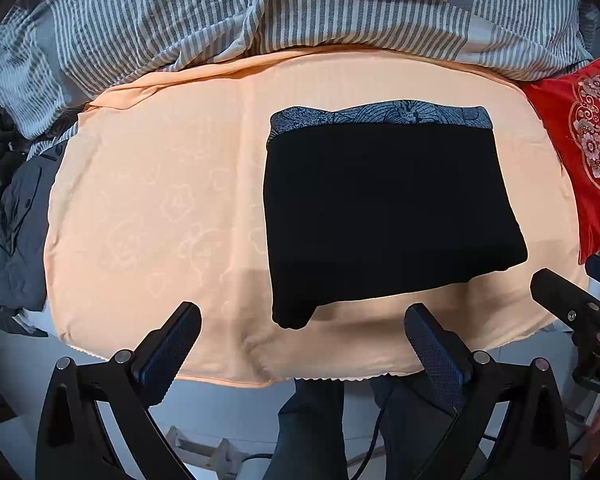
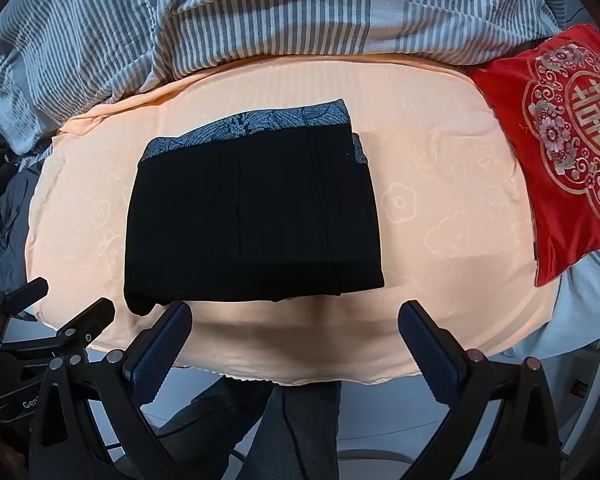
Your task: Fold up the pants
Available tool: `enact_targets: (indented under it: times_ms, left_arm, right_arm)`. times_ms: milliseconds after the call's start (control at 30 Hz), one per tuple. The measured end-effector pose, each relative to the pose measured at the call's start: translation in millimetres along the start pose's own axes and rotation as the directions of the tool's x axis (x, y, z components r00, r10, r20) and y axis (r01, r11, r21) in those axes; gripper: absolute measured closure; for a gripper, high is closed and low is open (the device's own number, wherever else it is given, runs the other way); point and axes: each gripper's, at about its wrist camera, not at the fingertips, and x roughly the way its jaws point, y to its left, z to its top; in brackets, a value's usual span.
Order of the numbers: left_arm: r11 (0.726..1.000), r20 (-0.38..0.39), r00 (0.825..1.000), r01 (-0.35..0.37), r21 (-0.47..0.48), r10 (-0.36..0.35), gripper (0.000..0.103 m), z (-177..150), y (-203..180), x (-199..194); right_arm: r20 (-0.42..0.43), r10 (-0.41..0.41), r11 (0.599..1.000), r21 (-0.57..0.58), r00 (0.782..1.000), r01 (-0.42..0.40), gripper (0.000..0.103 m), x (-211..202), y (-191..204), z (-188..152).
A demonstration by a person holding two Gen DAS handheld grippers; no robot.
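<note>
The black pants (image 2: 256, 220) lie folded into a compact block on a peach cloth (image 1: 156, 208) spread over the bed, patterned grey waistband (image 2: 256, 124) on the far edge. Behind the cloth a striped grey duvet (image 2: 260, 12) is bunched up, a red cushion (image 2: 560, 136) with gold embroidery rests at the right, and a dark grey garment (image 1: 12, 220) is heaped off the cloth's left edge. Nothing sits between either tool and the pants. The left tongs (image 1: 302, 332) hover wide open and empty just short of the near hem; the right tongs (image 2: 296, 328) are spread as wide, holding nothing, one finger overlapping the pants' near corner, contact unclear. The pants' folds are hard to read in the black. Below the bed edge, the person's legs are partly cut off.
</note>
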Motion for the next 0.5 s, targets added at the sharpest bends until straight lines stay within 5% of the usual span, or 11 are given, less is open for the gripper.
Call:
enact_targets:
  times_ms: [500]
  left_arm:
    - [1.0,0.024,1.0,-0.012,0.016,0.012,0.001,-2.2,-4.0,-5.9]
  right_arm:
    - [-0.004,-0.013,1.0,-0.001,1.0,0.013,0.0,-2.6,1.5,-3.0]
